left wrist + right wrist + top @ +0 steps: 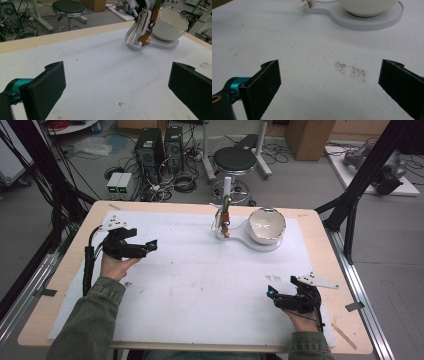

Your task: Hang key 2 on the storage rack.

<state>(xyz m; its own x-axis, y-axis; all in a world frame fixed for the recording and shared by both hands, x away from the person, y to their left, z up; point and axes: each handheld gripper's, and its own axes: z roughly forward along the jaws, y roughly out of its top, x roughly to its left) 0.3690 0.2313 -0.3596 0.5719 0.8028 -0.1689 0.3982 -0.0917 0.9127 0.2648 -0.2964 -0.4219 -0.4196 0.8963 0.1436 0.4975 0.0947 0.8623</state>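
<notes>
My fingers are spread on both grippers, holding nothing: left gripper (150,245) at the counter's (200,285) left, right gripper (272,293) near its front right. The keys (144,37) hang on the stand (227,190) at the far edge, beside the bowl (267,225). Nothing is grasped yet; reach and removal look to remain.

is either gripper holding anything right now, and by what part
Nothing is held: the left gripper and the right gripper are both open over the white mat.
</notes>
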